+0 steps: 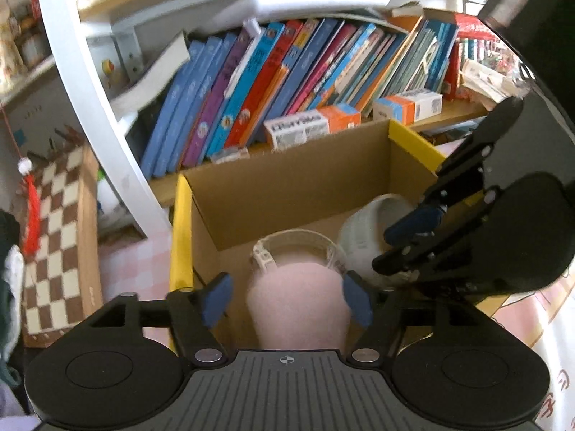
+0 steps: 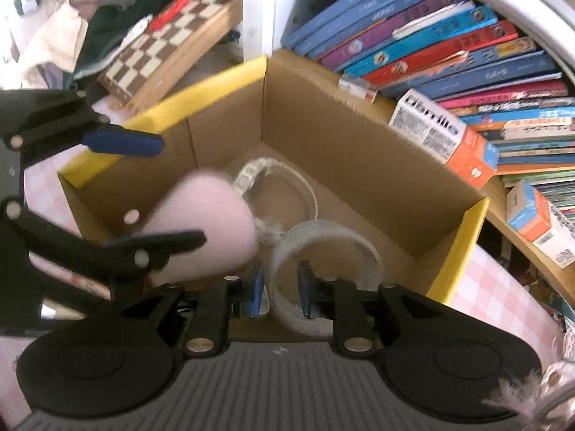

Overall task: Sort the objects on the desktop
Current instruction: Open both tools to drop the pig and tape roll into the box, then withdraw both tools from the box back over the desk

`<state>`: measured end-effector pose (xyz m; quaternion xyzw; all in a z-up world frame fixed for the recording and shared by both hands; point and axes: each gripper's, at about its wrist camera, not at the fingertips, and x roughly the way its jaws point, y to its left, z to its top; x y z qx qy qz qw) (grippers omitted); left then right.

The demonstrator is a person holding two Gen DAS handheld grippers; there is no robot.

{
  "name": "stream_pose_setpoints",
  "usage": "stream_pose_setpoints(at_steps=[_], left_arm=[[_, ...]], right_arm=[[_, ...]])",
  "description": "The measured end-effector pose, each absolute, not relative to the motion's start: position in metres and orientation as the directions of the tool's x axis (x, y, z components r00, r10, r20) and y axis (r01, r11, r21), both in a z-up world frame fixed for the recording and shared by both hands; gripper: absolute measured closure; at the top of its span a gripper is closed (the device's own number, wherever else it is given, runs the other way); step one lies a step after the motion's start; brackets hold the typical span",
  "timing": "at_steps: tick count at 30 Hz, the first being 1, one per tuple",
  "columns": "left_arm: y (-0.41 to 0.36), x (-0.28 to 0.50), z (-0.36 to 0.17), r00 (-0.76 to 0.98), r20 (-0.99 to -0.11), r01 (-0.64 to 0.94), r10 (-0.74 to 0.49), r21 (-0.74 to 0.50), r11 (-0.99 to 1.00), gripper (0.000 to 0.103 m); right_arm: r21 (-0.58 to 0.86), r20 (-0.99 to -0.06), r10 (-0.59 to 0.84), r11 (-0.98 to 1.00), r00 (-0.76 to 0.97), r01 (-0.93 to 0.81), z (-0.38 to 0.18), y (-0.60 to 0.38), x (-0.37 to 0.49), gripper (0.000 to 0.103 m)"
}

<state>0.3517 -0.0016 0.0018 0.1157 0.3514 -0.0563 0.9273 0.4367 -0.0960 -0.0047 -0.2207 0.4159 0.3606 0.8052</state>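
Observation:
An open cardboard box [image 1: 287, 194] with yellow flaps stands in front of a bookshelf; it also shows in the right wrist view [image 2: 359, 165]. My left gripper [image 1: 287, 300] is open over the box, its blue pads either side of a pink fuzzy object [image 1: 300, 305] that looks loose between them. That pink object [image 2: 212, 222] also shows in the right wrist view. A white headband-like ring [image 1: 294, 244] lies in the box beneath it. My right gripper [image 2: 280, 289] is shut on the wall of a clear tape roll [image 2: 323, 251], held inside the box; the roll [image 1: 370, 230] shows from the left too.
Leaning books [image 1: 273, 82] and small orange-white cartons [image 1: 312, 125] fill the shelf behind the box. A wooden chessboard [image 1: 54, 244] leans at the left. A pink checked tablecloth [image 2: 496, 287] covers the desk. Clothes [image 2: 90, 7] pile up beyond the chessboard.

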Motion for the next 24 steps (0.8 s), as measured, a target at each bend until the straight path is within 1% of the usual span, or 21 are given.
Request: stream_pose_setpoints(at_steps=[9,16,20,22,24], left_arm=[[-0.001,0.317,0.031,0.819,-0.574,0.152,-0.027,0.171,0.973,0.023],[-0.001,0.280,0.058,0.867,-0.496,0.136,-0.042,0.155,0.979,0.020],[-0.002,0.258,0.072,0.889,-0.455,0.136,-0.052,0.153,0.979,0.016],[-0.003,0.246,0.077,0.897,-0.439,0.138,-0.057,0.156,0.978,0.015],[-0.004,0.233,0.081,0.904,-0.424,0.142,-0.061,0.161,0.977,0.013]], right_arm=[[-0.054,-0.757,0.438,0.698,0.485,-0.714,0.029,-0.114,0.405,0.061],[-0.023,-0.679,0.479,0.743,0.556,-0.669,0.061,-0.132,0.368,0.056],[-0.021,-0.637,0.488,0.762,0.596,-0.647,0.074,-0.141,0.343,0.050],[-0.018,-0.616,0.490,0.773,0.616,-0.634,0.080,-0.145,0.329,0.046],[-0.020,-0.598,0.488,0.784,0.636,-0.620,0.083,-0.150,0.314,0.039]])
